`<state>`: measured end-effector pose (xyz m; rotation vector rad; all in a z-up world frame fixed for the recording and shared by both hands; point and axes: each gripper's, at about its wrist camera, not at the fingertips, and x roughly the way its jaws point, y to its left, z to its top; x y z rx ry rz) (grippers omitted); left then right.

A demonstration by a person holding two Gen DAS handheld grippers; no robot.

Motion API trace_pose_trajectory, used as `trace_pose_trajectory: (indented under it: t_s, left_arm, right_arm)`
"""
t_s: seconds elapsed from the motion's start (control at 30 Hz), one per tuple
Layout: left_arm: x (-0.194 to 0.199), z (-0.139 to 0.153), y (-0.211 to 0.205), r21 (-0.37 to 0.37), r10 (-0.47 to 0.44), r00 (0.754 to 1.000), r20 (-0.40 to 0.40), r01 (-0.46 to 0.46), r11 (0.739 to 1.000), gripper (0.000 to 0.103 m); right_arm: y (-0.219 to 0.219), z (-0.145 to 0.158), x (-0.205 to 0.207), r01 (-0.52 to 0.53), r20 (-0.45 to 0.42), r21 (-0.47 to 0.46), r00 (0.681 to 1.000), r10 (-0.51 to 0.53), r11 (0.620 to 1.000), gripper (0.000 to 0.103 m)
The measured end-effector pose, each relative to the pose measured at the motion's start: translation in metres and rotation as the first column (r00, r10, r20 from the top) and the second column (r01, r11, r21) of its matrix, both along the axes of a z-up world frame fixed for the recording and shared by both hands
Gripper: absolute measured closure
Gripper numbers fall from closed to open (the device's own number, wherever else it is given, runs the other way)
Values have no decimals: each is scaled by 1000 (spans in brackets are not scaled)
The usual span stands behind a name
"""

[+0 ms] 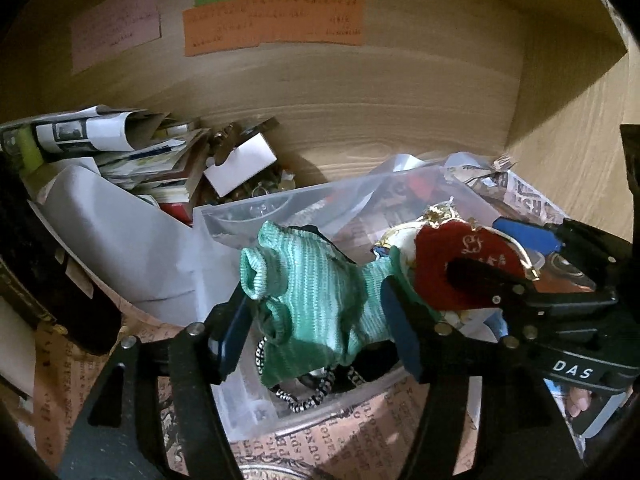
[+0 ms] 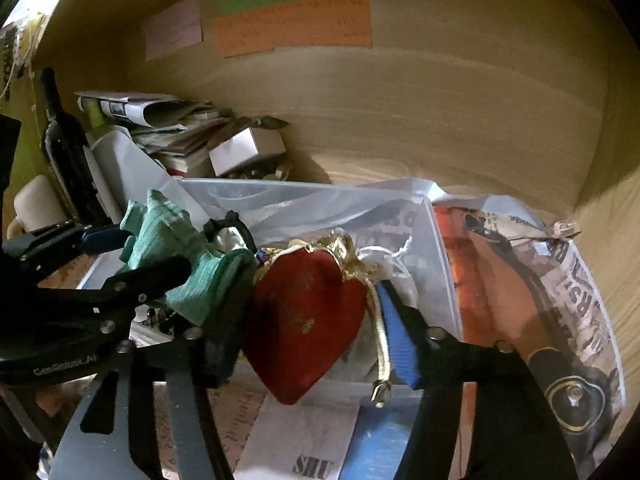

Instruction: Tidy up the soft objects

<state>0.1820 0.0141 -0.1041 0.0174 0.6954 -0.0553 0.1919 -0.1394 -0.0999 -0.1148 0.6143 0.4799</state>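
Note:
My left gripper [image 1: 316, 332] is shut on a mint-green knitted piece [image 1: 308, 292], held over a clear plastic box [image 1: 248, 216]. The knit also shows at the left of the right wrist view [image 2: 176, 248], between the left gripper's fingers [image 2: 100, 236]. My right gripper [image 2: 308, 328] is shut on a red velvet heart pouch [image 2: 304, 320] with a gold drawstring [image 2: 380, 344], just to the right of the knit. In the left wrist view the heart pouch [image 1: 448, 256] sits in the right gripper's fingers [image 1: 524, 232]. A black-and-white cord [image 1: 304, 396] lies in the box below the knit.
All this is inside a wooden shelf compartment with paper labels [image 1: 272, 20] on the back wall. A pile of papers and small boxes [image 1: 160, 160] fills the left rear. A dark bottle [image 2: 60, 140] stands at far left. A newspaper-print bag [image 2: 552, 288] lies to the right.

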Motion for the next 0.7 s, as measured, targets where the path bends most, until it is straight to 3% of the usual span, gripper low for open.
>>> trace_pose_trajectory:
  t_s: [0.37, 0.7]
  left_arm:
    - [-59, 60, 4, -21, 10, 977, 215, -6, 1000, 39]
    - [-114, 105, 1, -36, 2, 919, 395, 14, 999, 21]
  right_arm:
    - [-16, 55, -44, -11, 164, 86, 986, -4, 996, 37]
    - [-28, 101, -99, -33, 351, 147, 936, -21, 989, 24]
